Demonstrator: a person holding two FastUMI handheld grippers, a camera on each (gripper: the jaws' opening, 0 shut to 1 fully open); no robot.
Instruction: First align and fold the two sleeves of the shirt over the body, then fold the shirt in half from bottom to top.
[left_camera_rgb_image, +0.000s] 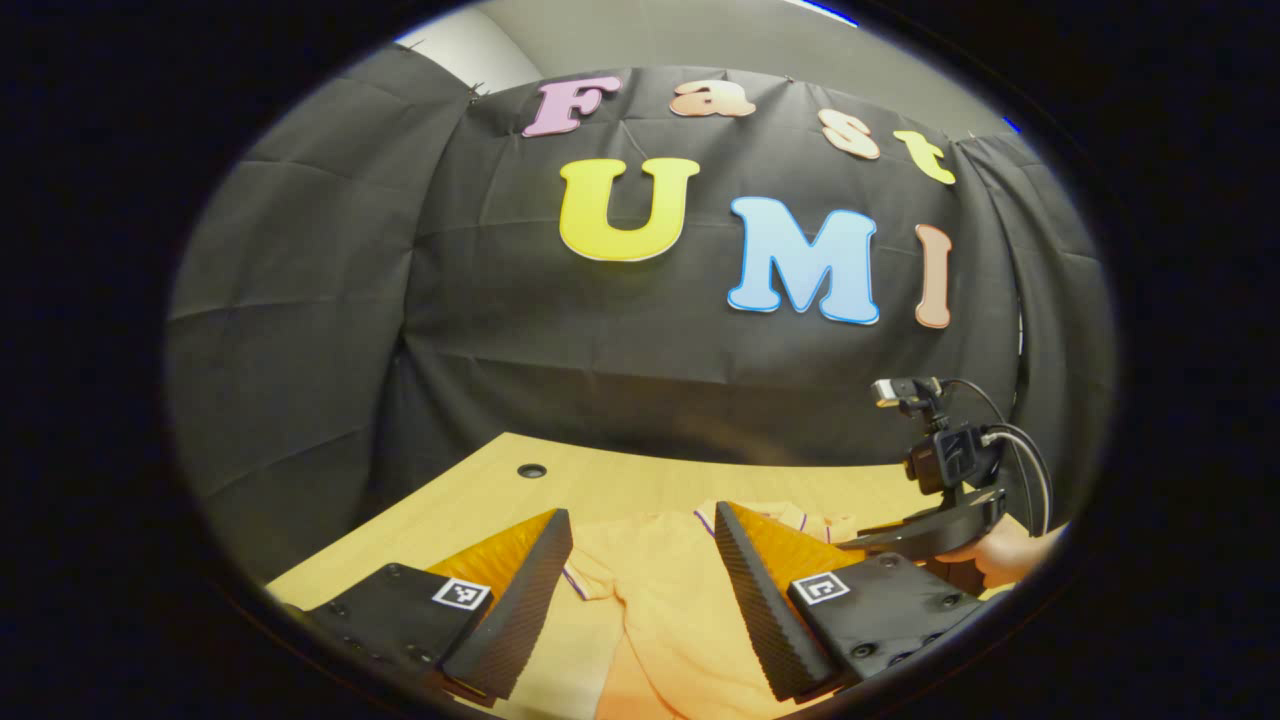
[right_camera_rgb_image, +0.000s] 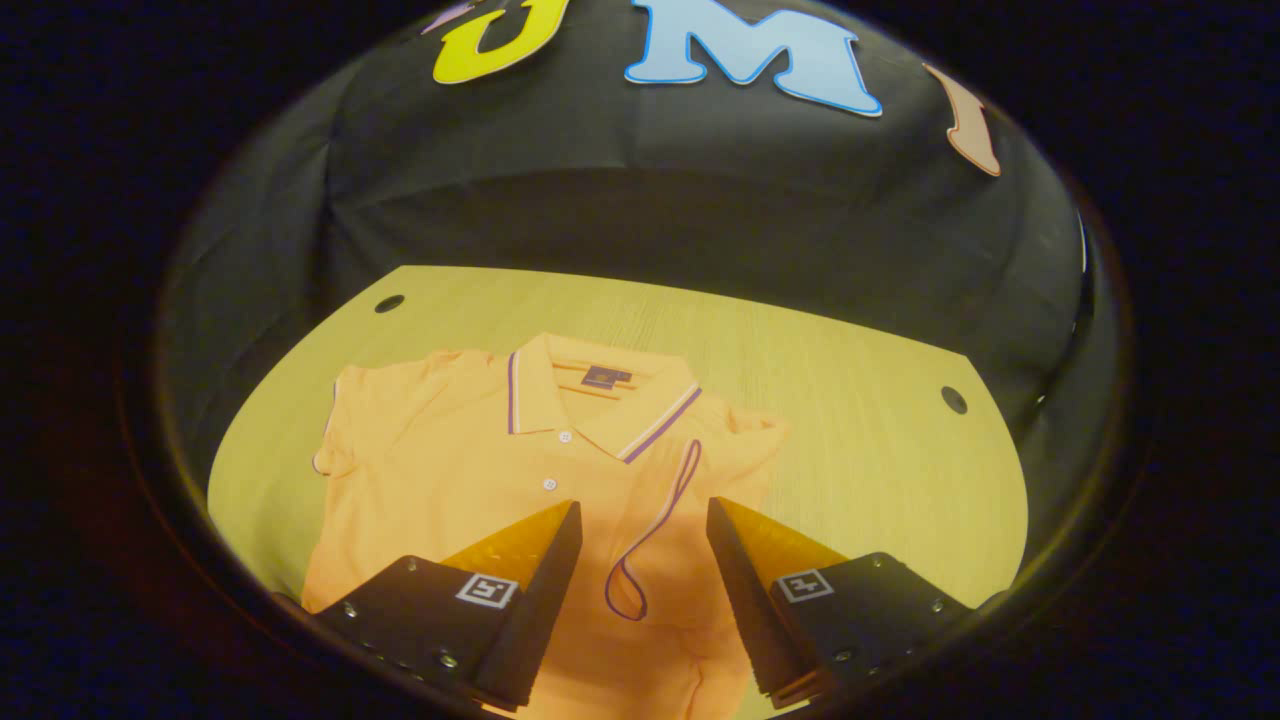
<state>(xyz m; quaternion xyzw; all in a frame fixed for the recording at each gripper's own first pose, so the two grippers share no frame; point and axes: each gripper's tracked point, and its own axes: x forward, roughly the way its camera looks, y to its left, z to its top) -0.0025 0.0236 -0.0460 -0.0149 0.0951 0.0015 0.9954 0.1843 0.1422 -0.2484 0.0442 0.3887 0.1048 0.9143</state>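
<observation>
While both tongs hang spread above the garment, the readings are as follows.

Right tongs (right_camera_rgb_image: 640, 560): fingers apart, nothing between them, poised over the lower chest of the shirt.
Left tongs (left_camera_rgb_image: 640, 590): fingers apart, empty, low over the cloth; the right tongs and the hand holding them show beyond, at the right edge of the left gripper view.
Orange short-sleeved polo shirt with purple-striped collar (right_camera_rgb_image: 450, 470): flat on the table, front up.
Right-hand sleeve in the right gripper view (right_camera_rgb_image: 655, 520): apparently already laid over the body.
Left-hand sleeve in that view (right_camera_rgb_image: 335, 440): spread outward.
Step in hand: sleeve folding, judged half done.
Next move: pinch the spread sleeve's cuff and carry it inward.
Long axis: collar toward the booth wall, hem toward the tongs.
Pale wooden table (right_camera_rgb_image: 850, 400): bare beyond the shirt.
</observation>
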